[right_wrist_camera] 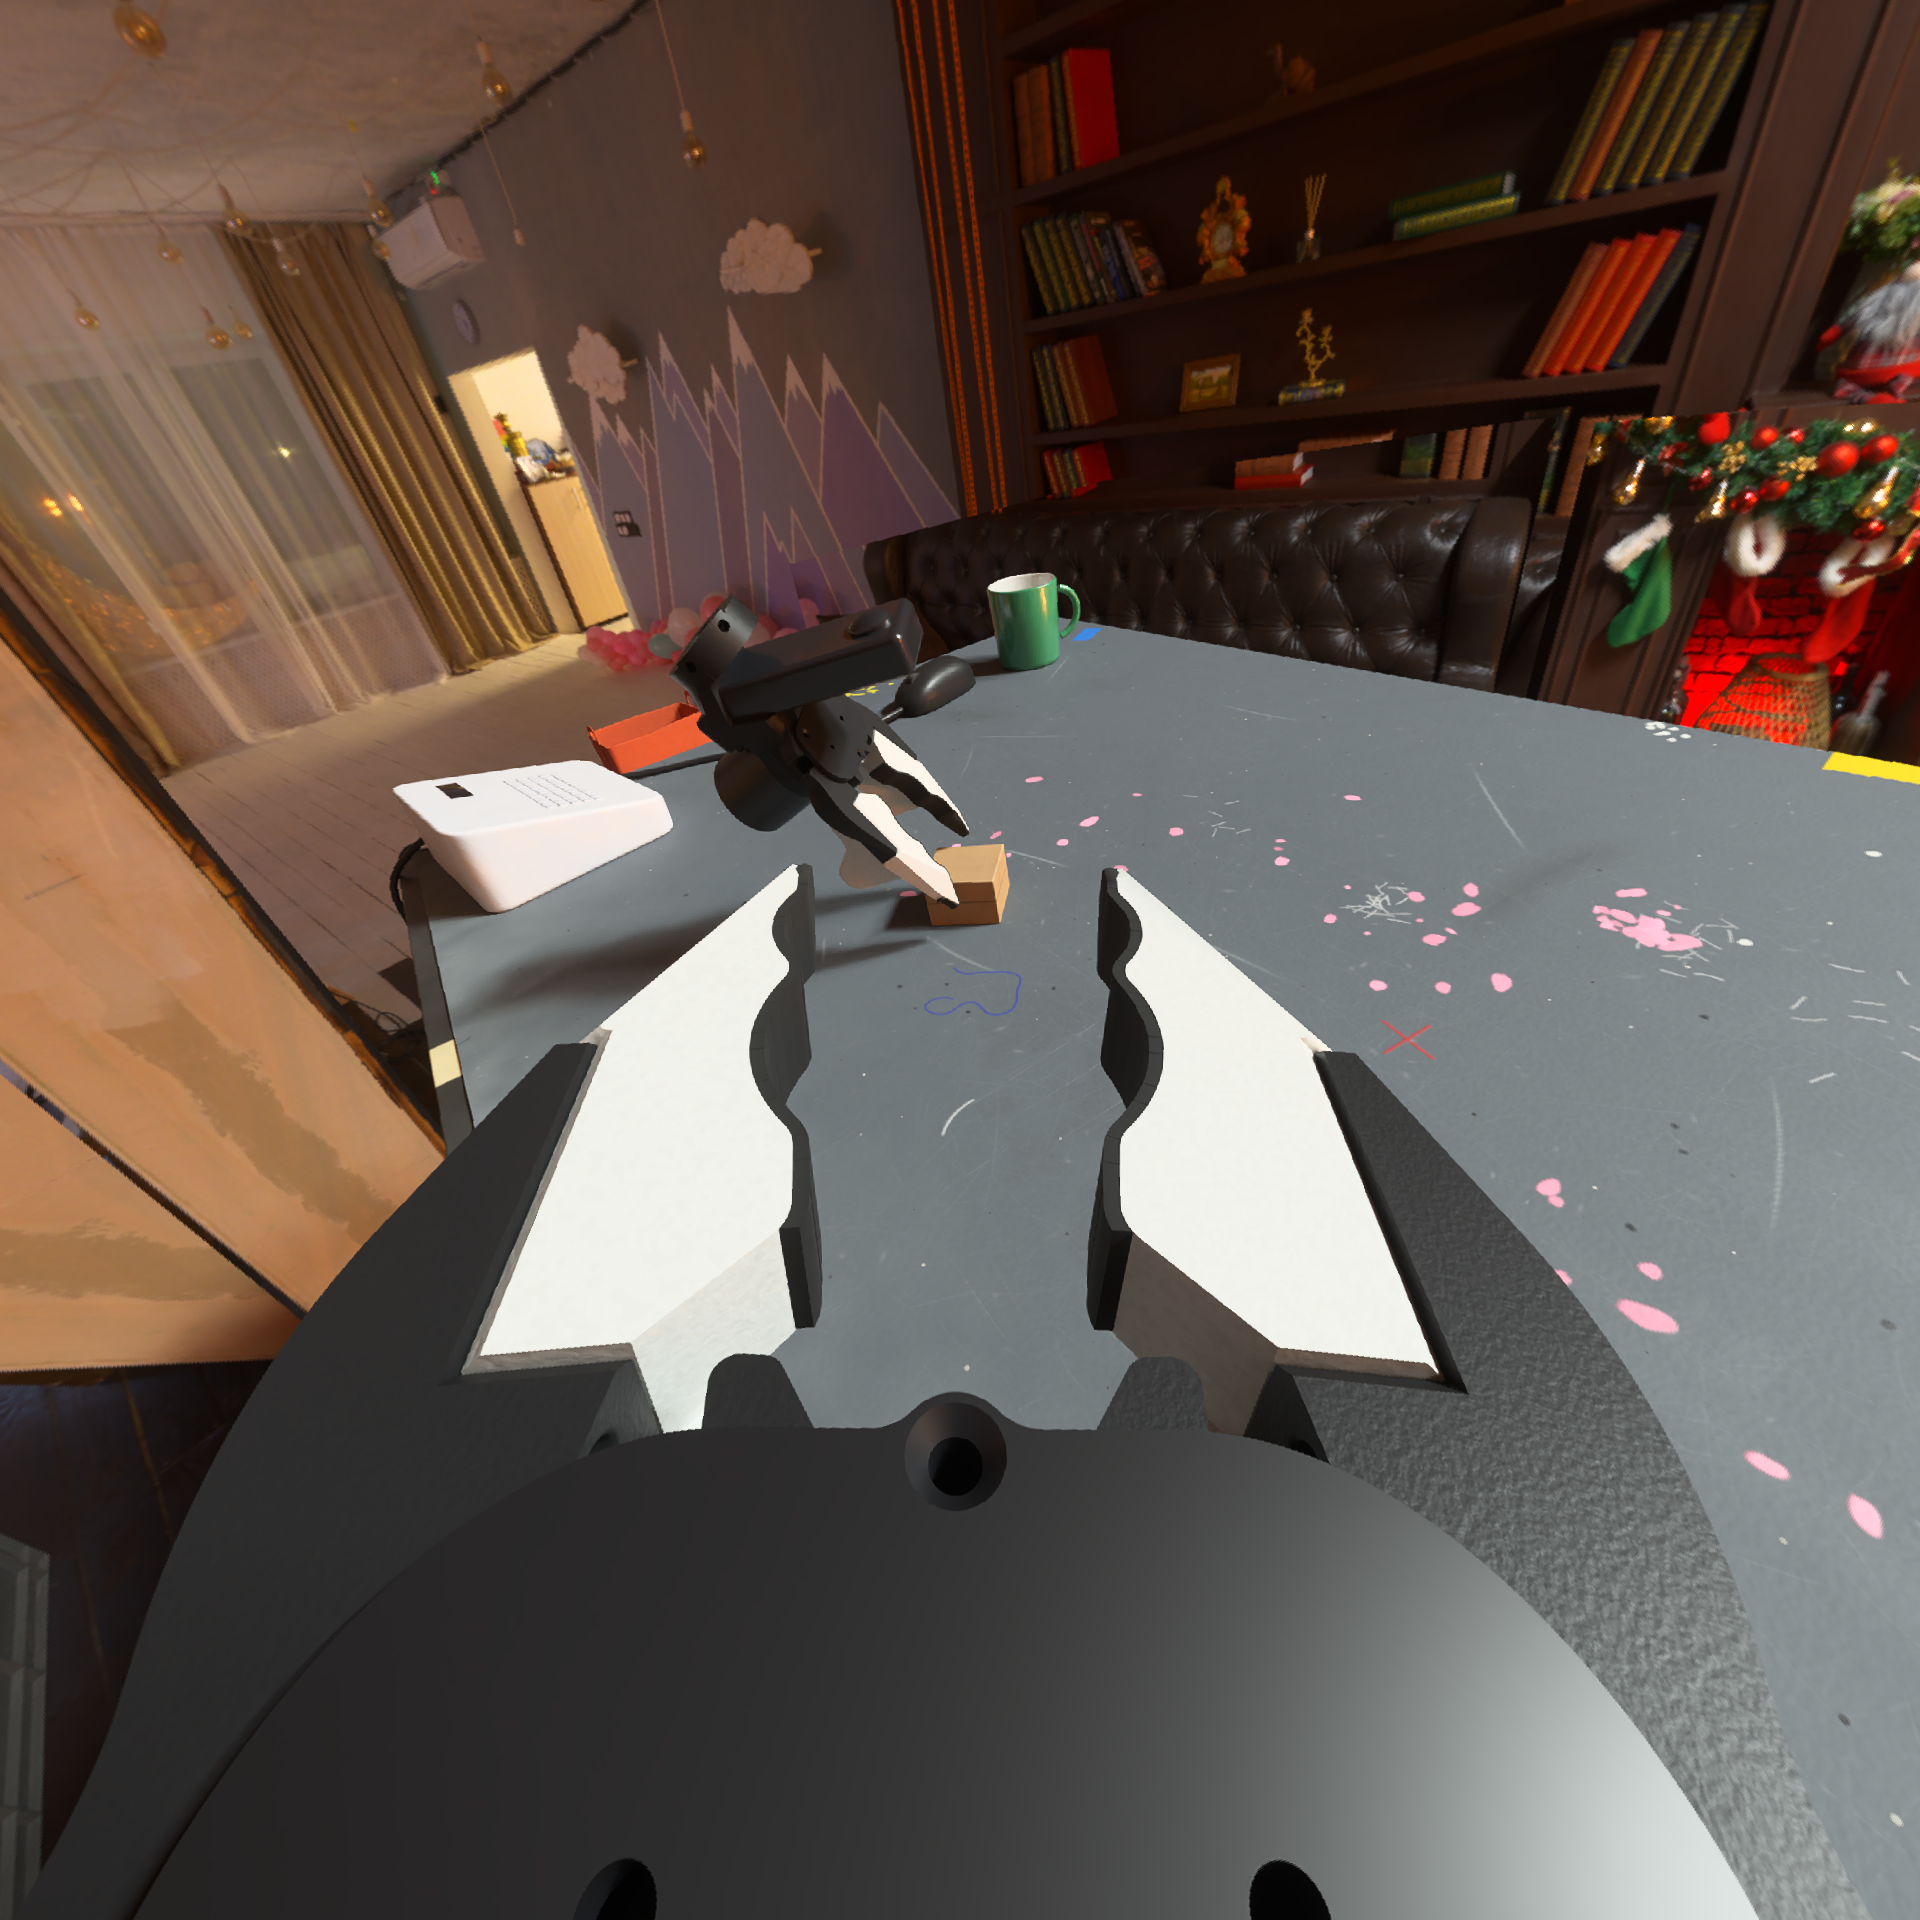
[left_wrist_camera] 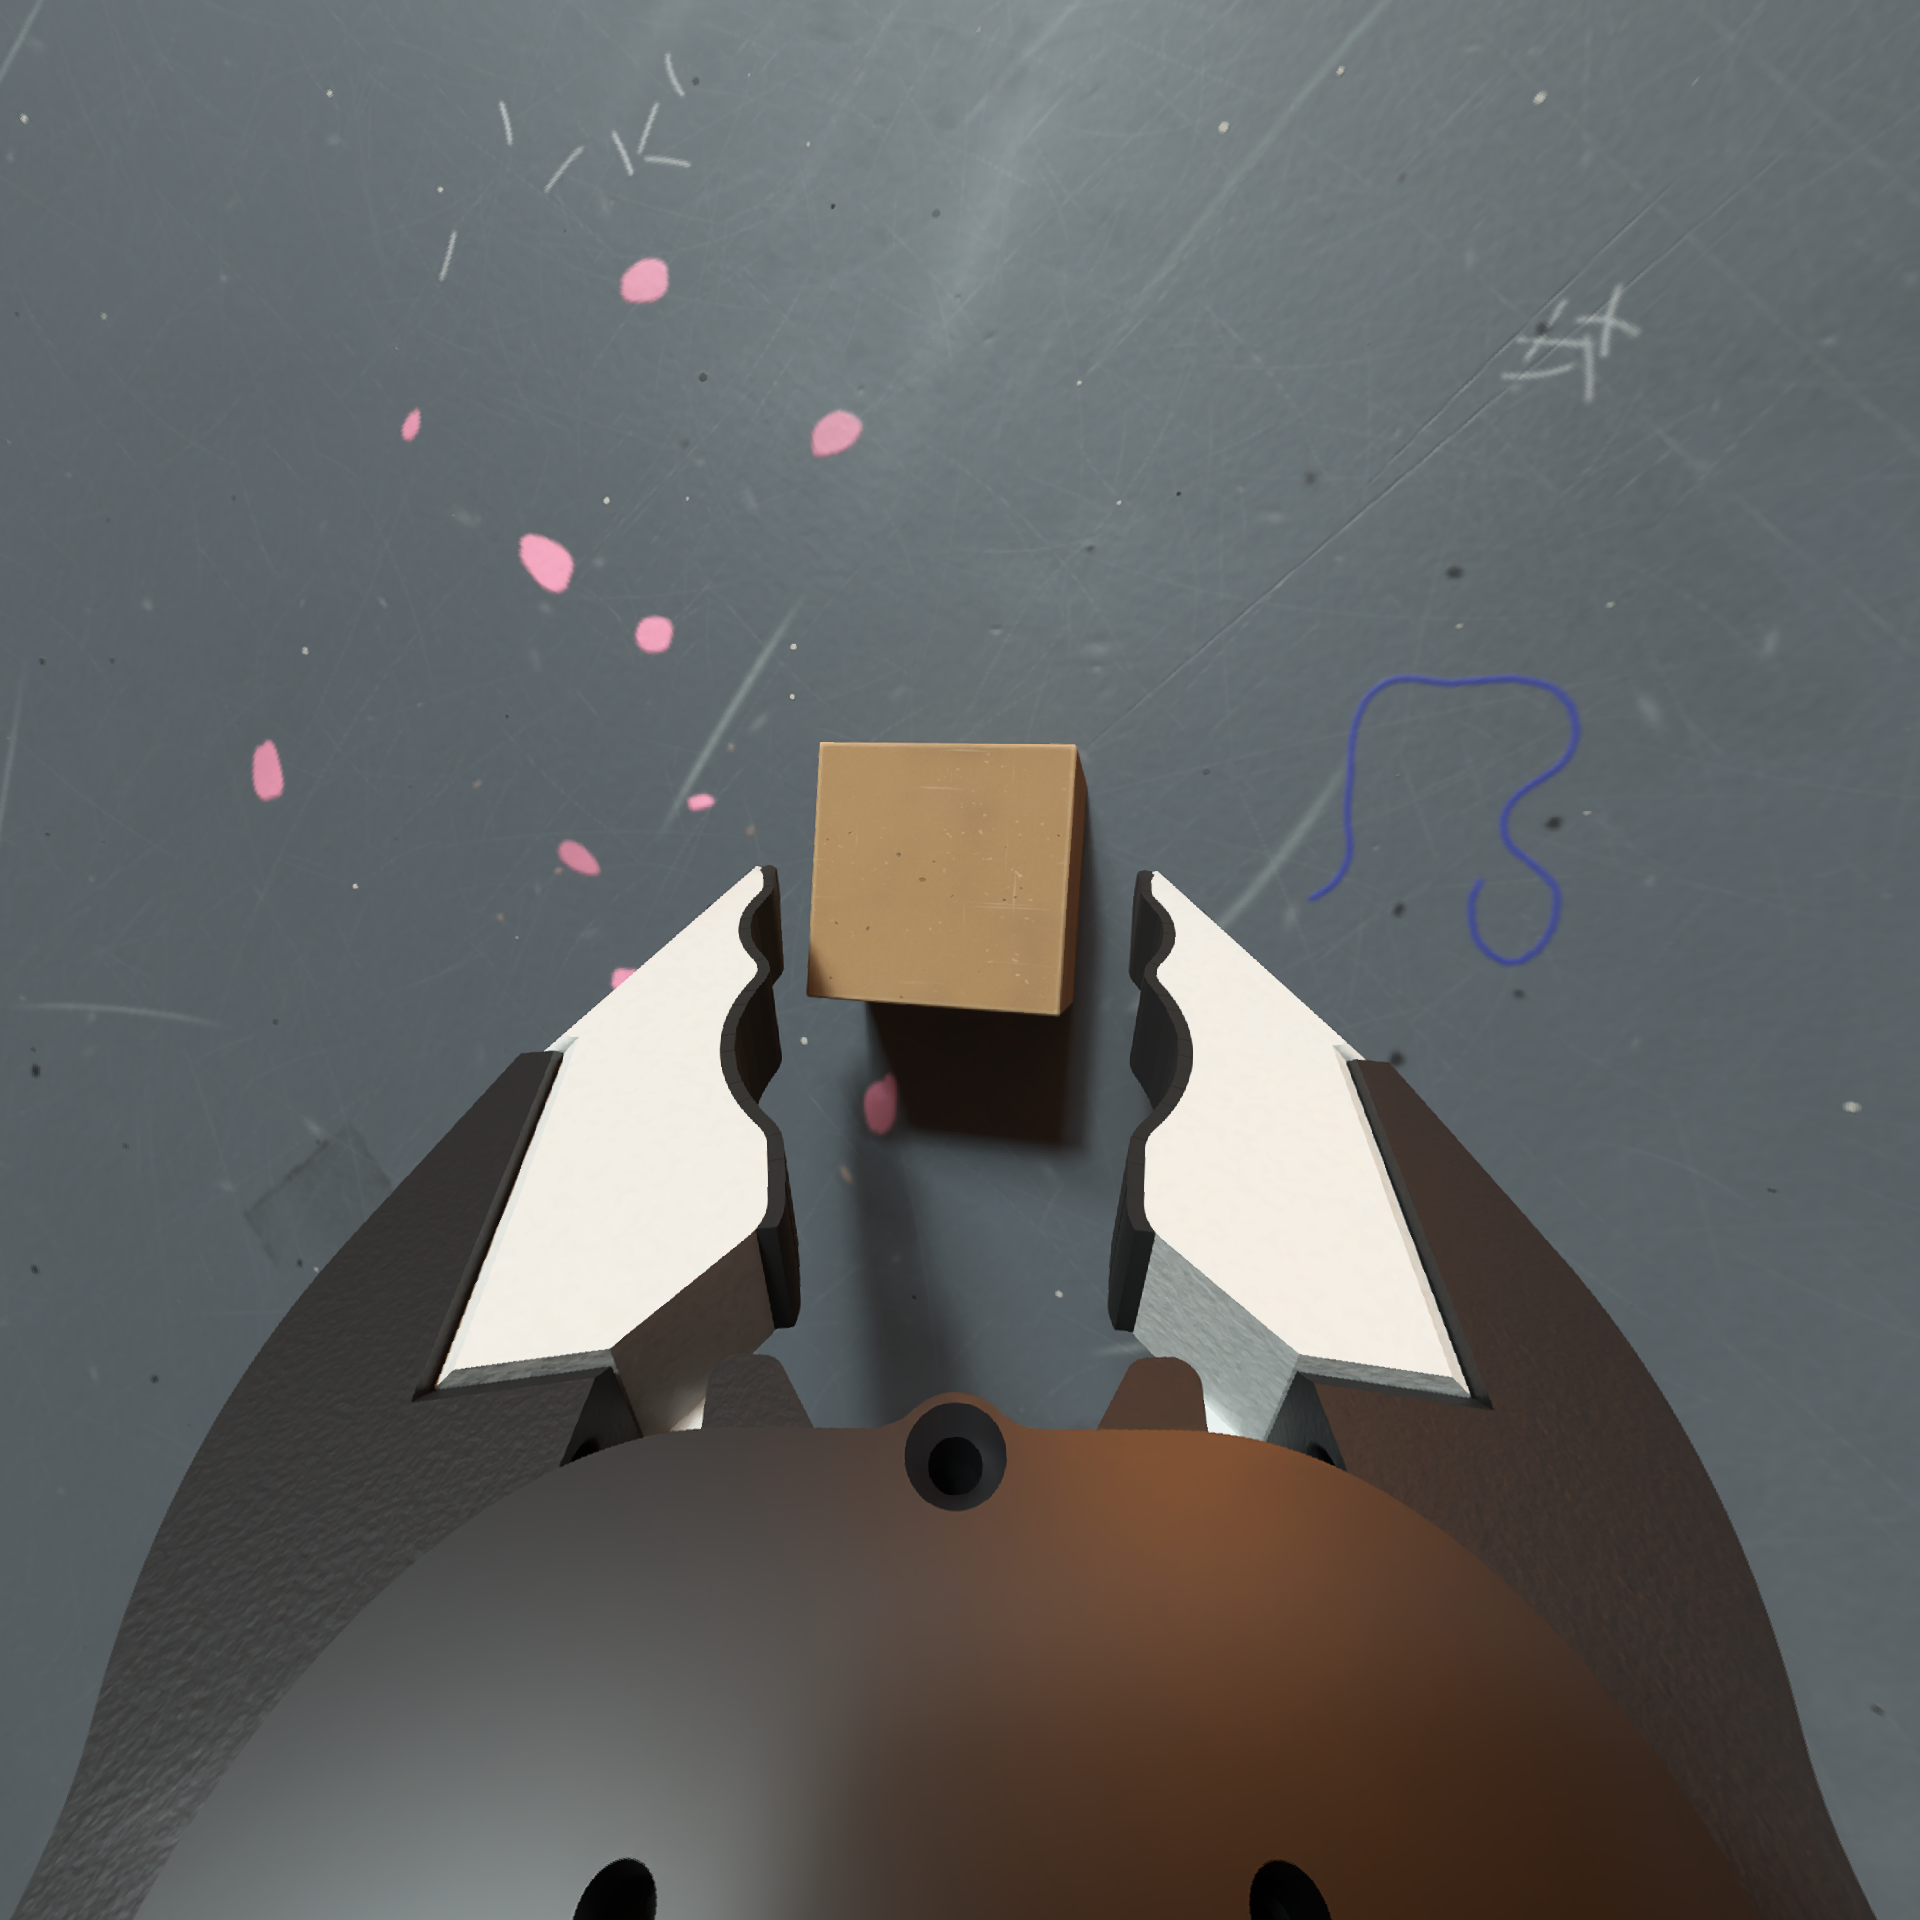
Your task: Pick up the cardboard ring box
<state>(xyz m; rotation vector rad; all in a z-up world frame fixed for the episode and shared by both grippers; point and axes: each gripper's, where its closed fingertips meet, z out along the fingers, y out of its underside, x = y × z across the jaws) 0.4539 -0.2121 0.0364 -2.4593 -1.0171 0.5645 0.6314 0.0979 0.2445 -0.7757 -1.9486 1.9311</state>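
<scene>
The cardboard ring box is a small tan cube standing on the grey table. My left gripper is open and points down at it, its fingertips on either side of the box with a small gap each side. In the right wrist view the box sits farther off with the left gripper tilted down over it, one fingertip in front of the box. My right gripper is open and empty, held above the table nearer its edge.
A white device, an orange tray and a green mug stand at the table's far side. Pink paint spots and a blue scribble mark the table top. A dark sofa lies beyond.
</scene>
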